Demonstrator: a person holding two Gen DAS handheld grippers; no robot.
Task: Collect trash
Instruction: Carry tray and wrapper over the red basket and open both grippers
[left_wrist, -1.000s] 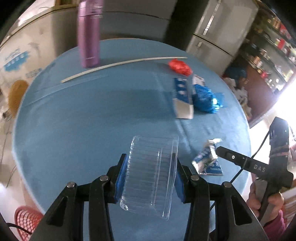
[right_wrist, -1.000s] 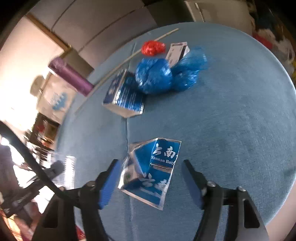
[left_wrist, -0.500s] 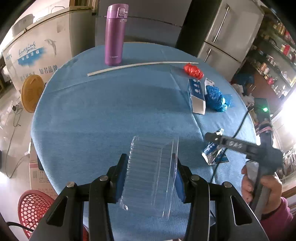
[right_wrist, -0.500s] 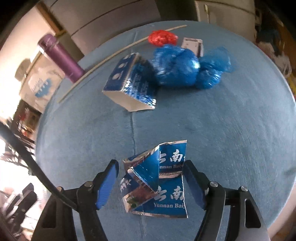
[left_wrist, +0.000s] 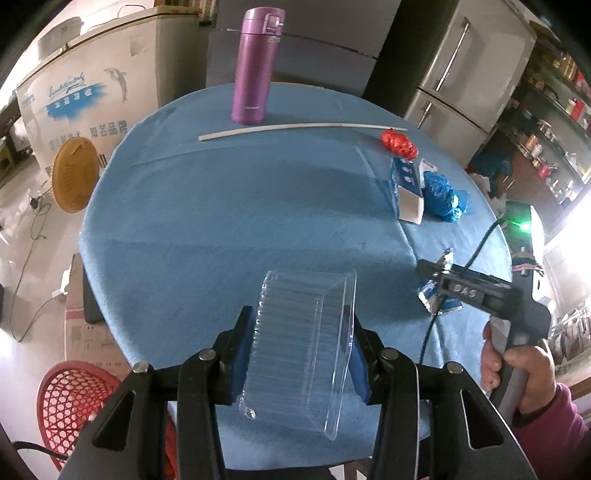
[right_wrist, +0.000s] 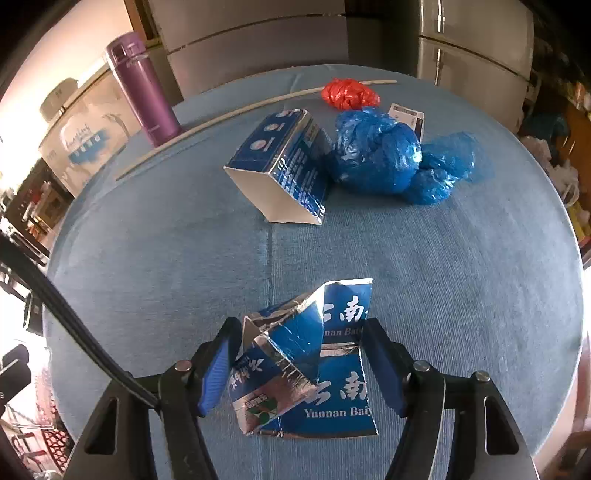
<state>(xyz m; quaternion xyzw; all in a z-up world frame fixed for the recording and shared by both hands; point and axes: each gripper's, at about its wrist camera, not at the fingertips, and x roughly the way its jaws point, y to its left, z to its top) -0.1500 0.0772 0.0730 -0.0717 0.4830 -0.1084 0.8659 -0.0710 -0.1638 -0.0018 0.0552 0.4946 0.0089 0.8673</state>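
Blue foil, torn and creased, sits right between our right gripper's (right_wrist: 299, 363) fingers: a flattened blue-and-silver foil carton (right_wrist: 310, 365) printed with white characters, lying on the round table's blue cloth (right_wrist: 461, 280) near its front edge. The crumpled, folded-up half leans toward the left finger (right_wrist: 218, 369), which looks to be touching it or nearly so; the flat printed panel reaches toward the right finger (right_wrist: 384, 365), where we cannot tell if there is contact. The jaws are closing around it, not yet clenched on it as far as we can judge. Its longer side runs roughly away from us, along the fingers, so the squeeze comes across its narrower width, and the loose flap will likely buckle first.

Our left gripper (left_wrist: 301, 347) is already clenched on a clear ribbed plastic clamshell tray (left_wrist: 301, 347), held off the cloth with its long axis pointing forward. It is busy, so the right hand (left_wrist: 517, 369) is the one placed for the carton.

Farther back lie an open blue-and-white cardboard box (right_wrist: 284, 170), crumpled blue plastic bags (right_wrist: 388, 158) and a red plastic wad (right_wrist: 349, 94), untouched. A red mesh basket (left_wrist: 70, 406) stands below the table's left edge.
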